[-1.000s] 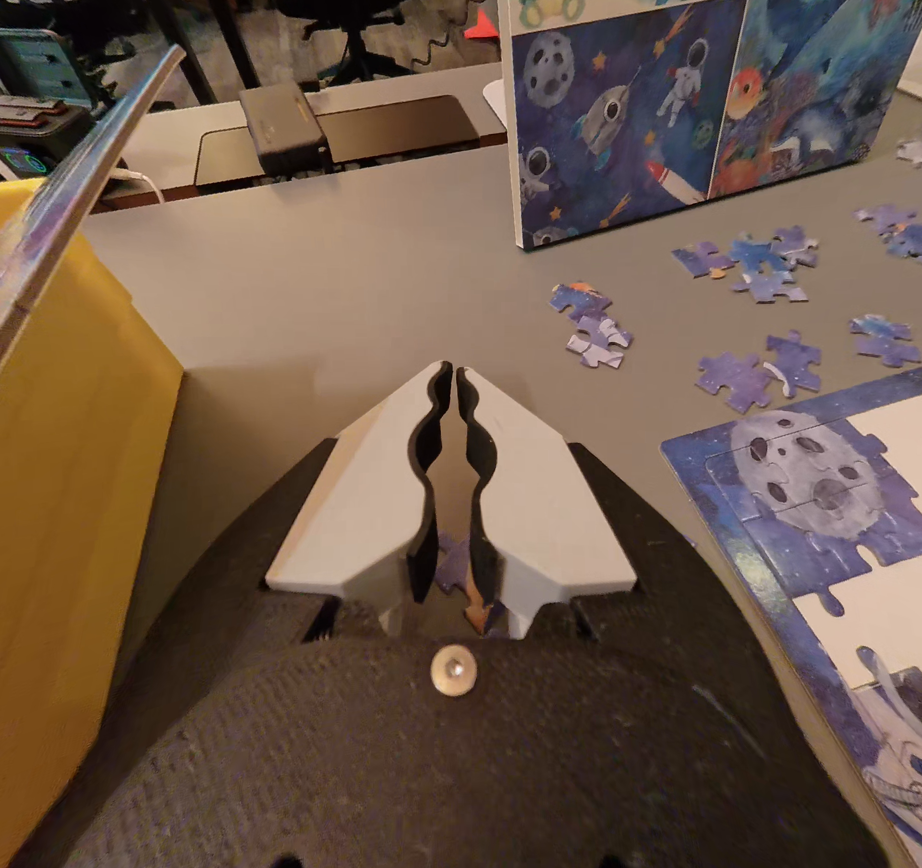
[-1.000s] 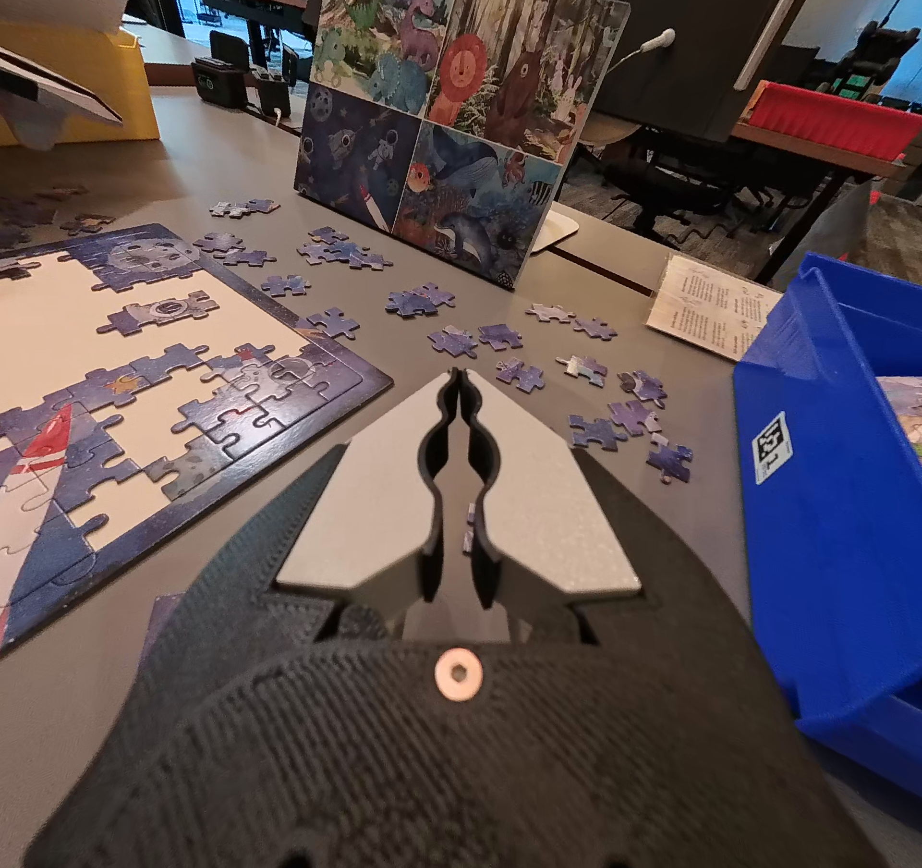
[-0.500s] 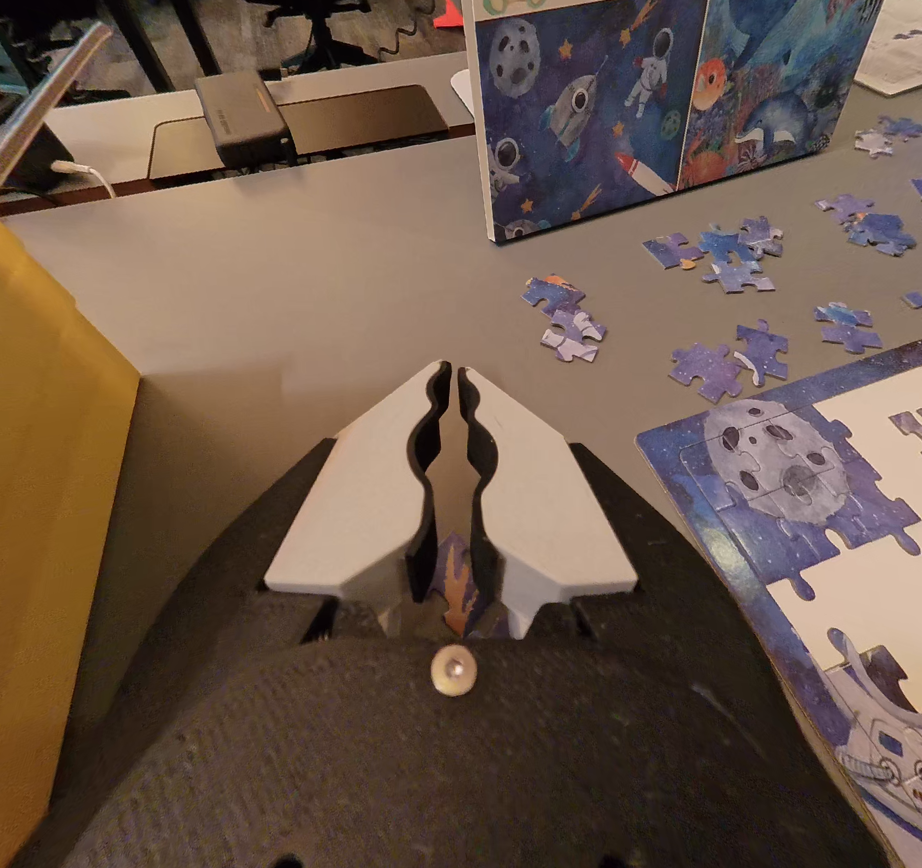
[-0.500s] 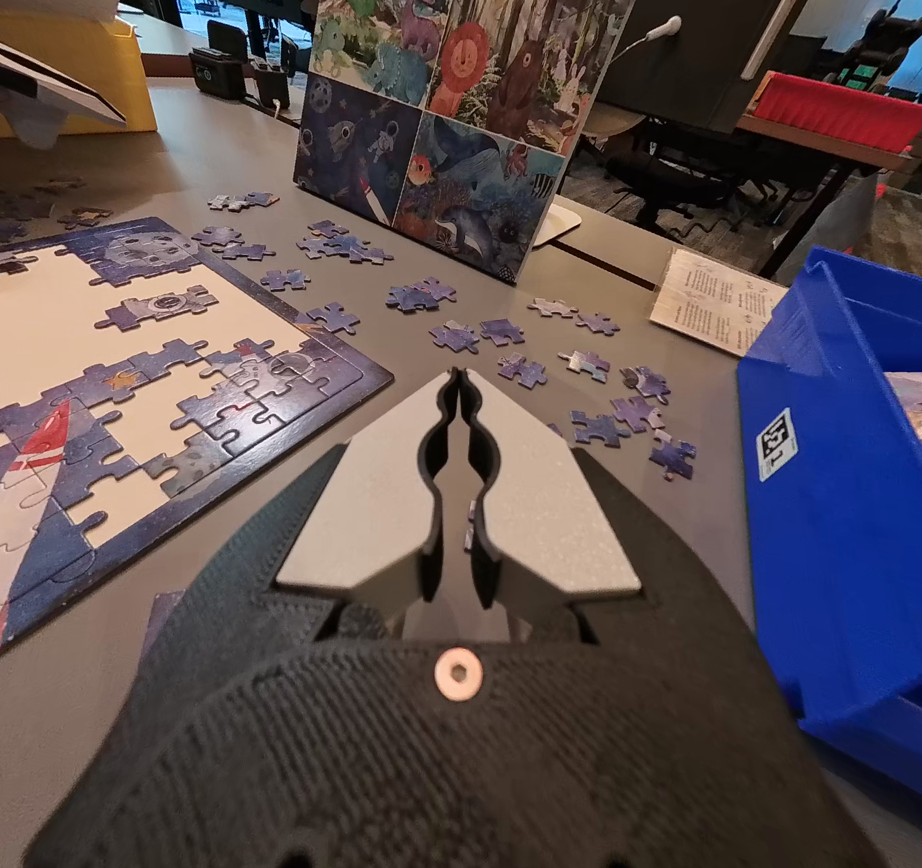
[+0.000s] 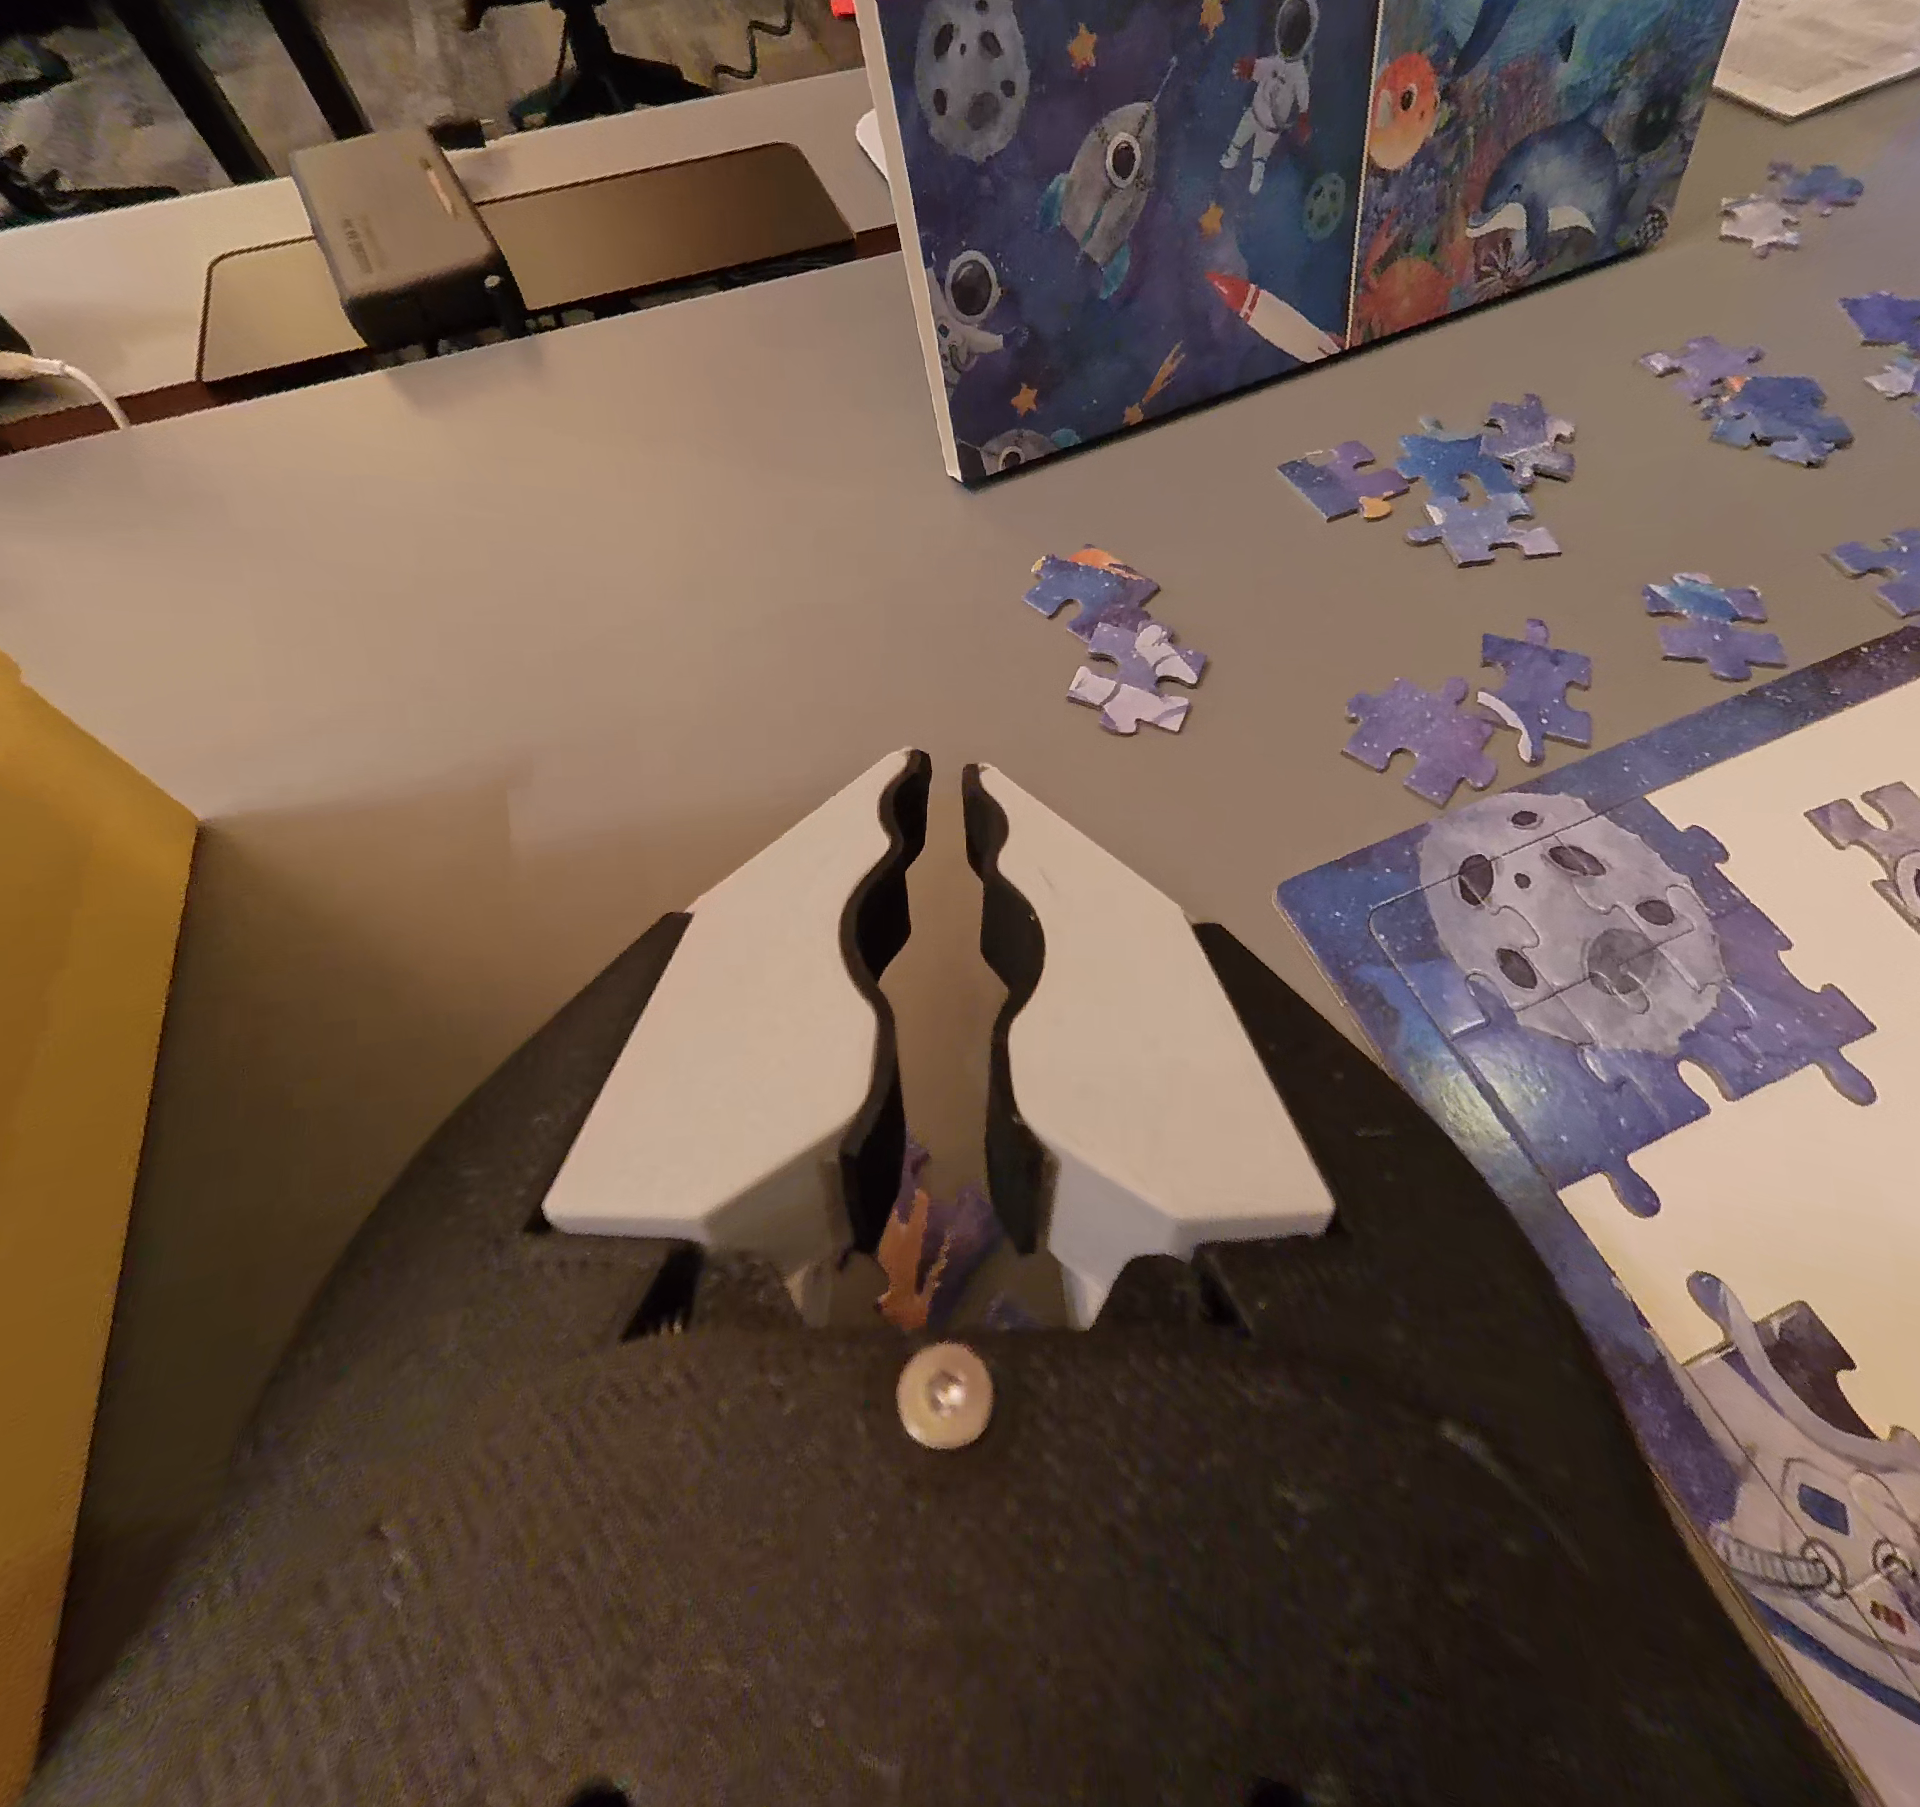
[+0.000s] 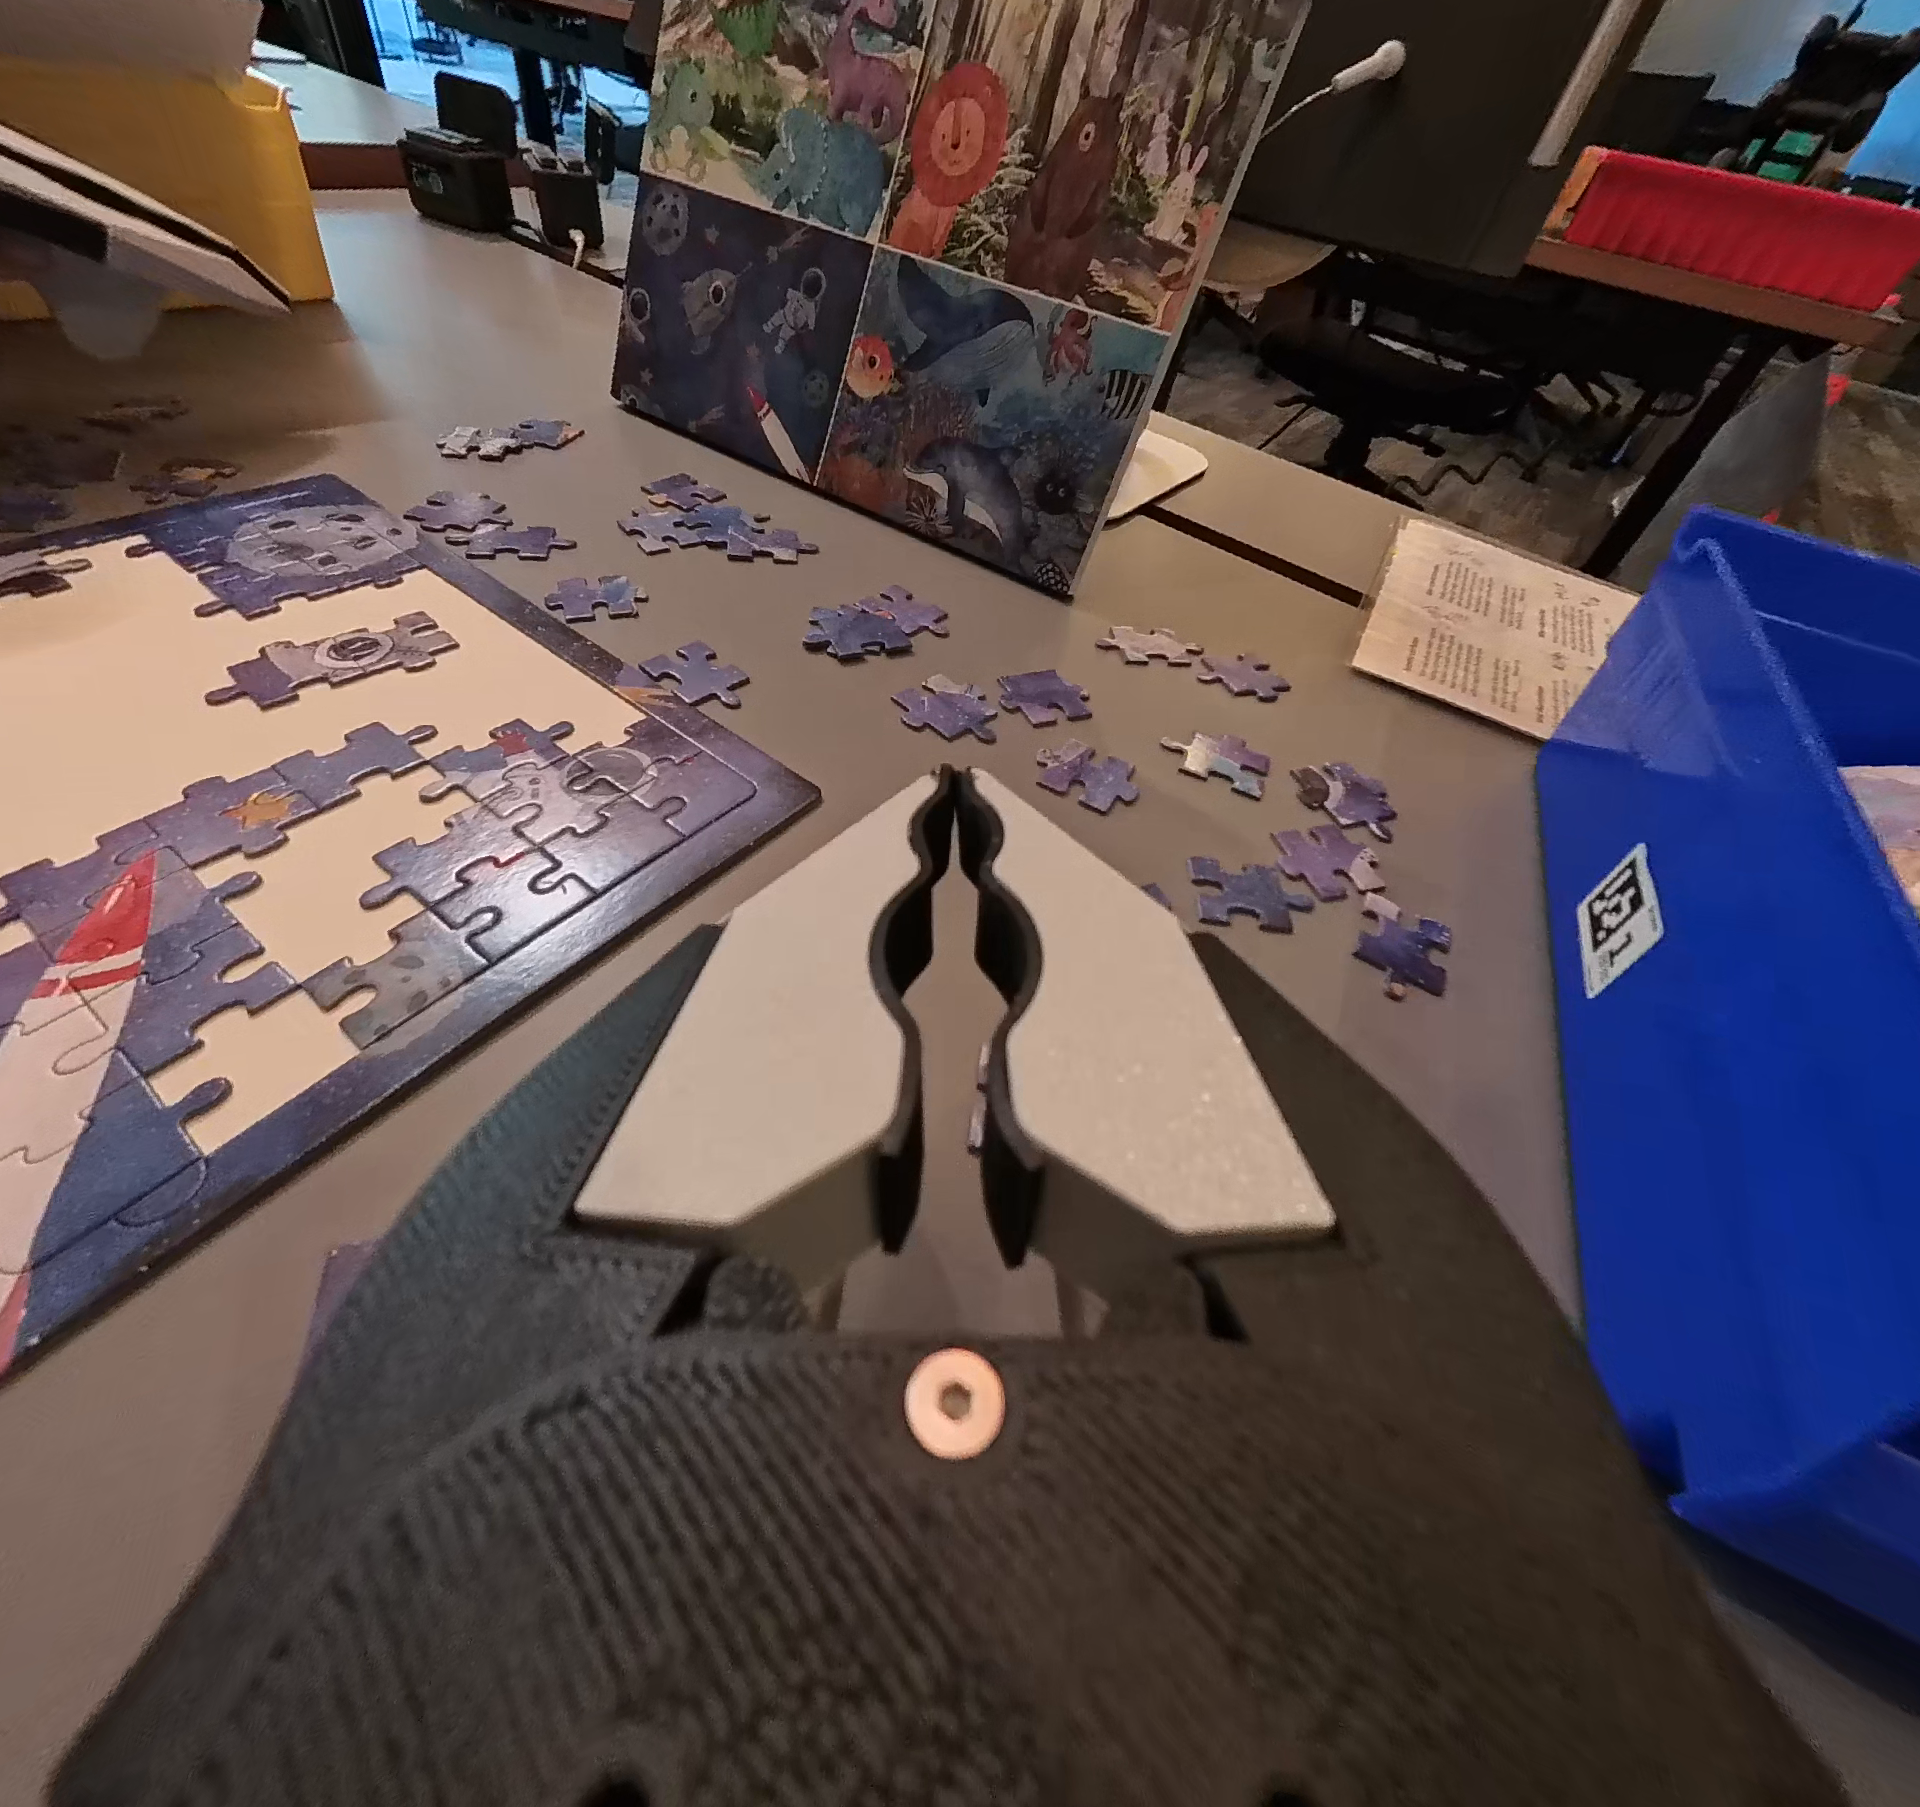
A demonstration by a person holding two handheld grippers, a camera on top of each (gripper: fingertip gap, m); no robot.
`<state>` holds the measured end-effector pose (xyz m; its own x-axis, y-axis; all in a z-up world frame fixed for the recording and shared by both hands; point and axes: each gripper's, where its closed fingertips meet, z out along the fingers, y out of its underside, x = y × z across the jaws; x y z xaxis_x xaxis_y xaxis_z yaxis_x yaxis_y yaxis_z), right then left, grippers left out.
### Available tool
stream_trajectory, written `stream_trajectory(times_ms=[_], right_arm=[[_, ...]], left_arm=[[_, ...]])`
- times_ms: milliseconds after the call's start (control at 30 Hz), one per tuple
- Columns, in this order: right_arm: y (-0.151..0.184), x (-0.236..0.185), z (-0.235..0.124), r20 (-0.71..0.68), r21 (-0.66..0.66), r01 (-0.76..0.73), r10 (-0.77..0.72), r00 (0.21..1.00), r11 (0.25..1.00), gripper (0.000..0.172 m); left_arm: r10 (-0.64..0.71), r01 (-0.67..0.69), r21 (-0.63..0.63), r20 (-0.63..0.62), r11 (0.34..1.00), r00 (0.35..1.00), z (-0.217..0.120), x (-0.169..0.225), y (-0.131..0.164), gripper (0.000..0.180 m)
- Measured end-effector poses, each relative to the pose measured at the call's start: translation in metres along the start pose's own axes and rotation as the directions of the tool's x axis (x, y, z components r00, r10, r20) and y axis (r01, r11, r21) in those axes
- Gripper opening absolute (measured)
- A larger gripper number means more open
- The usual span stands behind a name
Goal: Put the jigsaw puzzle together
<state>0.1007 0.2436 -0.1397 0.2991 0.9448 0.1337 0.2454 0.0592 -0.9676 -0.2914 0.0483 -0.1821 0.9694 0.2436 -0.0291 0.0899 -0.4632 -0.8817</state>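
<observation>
My left gripper (image 5: 943,770) angled down over the table, fingertips a sliver apart, black pads (image 5: 894,884) not meeting, my right gripper (image 6: 954,776) level and forward, tips pressed together, wavy pads touching at the front

In the left wrist view, a purple and orange puzzle piece (image 5: 928,1238) shows only as a sliver deep between the left tool's (image 5: 943,770) fingers; the tool body hides the rest, and whether the pads press on it cannot be told. The puzzle board (image 5: 1621,1061) runs off the right and bottom edges. The picture panel (image 5: 1226,178) is cut off at the top, and a yellow box (image 5: 73,1030) at the left edge.

In the right wrist view, a small pale purple sliver (image 6: 979,1097) sits between the right tool's (image 6: 954,776) fingers, too little of it visible to identify. The blue bin (image 6: 1714,1030) is cut by the right edge. The far room is blurred.
</observation>
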Motion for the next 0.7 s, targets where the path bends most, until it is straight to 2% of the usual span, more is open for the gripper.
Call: stream_trajectory(times_ms=[133,267,700], right_arm=[[0.007,0.021,-0.005,-0.084,-0.018,-0.079,0.078,0.993,0.997,0.0],[0.005,0.029,-0.01,-0.081,0.018,-0.153,0.154,0.985,0.988,0.0],[0.005,0.023,-0.007,-0.068,0.006,-0.118,0.118,0.991,0.993,0.0]], left_arm=[[0.007,-0.007,-0.007,-0.007,1.0,1.0,0.001,0.002,0.001,0.005],[0.011,-0.012,-0.01,-0.013,1.0,1.0,0.002,0.004,0.001,0.005],[0.028,-0.028,-0.019,-0.017,0.999,0.999,0.003,0.007,0.003,0.007]])
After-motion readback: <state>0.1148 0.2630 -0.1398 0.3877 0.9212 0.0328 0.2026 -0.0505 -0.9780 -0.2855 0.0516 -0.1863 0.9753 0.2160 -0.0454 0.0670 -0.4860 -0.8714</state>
